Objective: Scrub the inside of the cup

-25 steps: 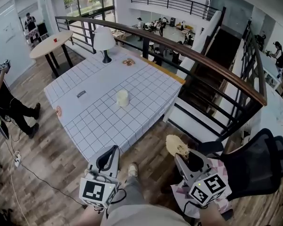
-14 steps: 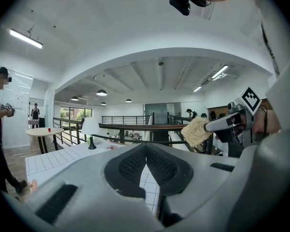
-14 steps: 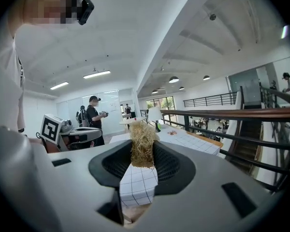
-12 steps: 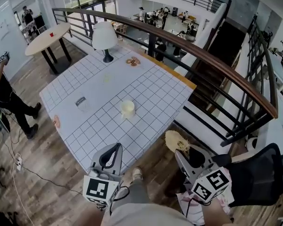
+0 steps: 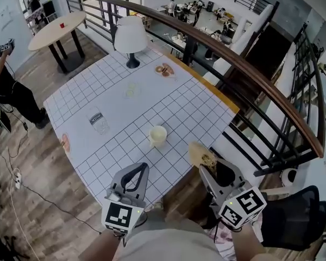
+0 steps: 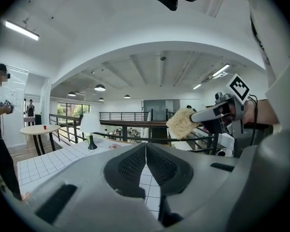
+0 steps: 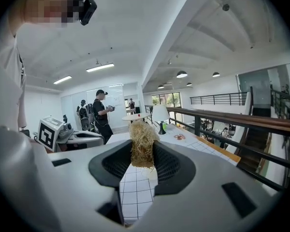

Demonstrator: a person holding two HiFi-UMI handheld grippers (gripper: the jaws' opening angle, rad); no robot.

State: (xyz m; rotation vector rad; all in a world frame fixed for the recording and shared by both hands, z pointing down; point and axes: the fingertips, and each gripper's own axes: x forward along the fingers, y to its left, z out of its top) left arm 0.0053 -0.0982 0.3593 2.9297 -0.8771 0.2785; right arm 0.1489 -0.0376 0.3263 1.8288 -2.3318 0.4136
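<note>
head view: a pale cup (image 5: pixel 158 136) stands upright on the grid-patterned desk (image 5: pixel 98 86), near its front edge. it lies ahead of and between the two tools and is touched by neither. left hand-held gripper (image 6: pixel 146 161): jaws pressed together with nothing between them, held low by the desk's front edge. right hand-held gripper (image 7: pixel 143 163): jaws clamped on a fibrous, straw-coloured scrubber (image 7: pixel 142 139), which projects beyond the tips, to the right of the cup. farther back on the desk are a clear glass (image 5: pixel 99 121) at left and a white lamp (image 5: pixel 130 37) at the far end.
</note>
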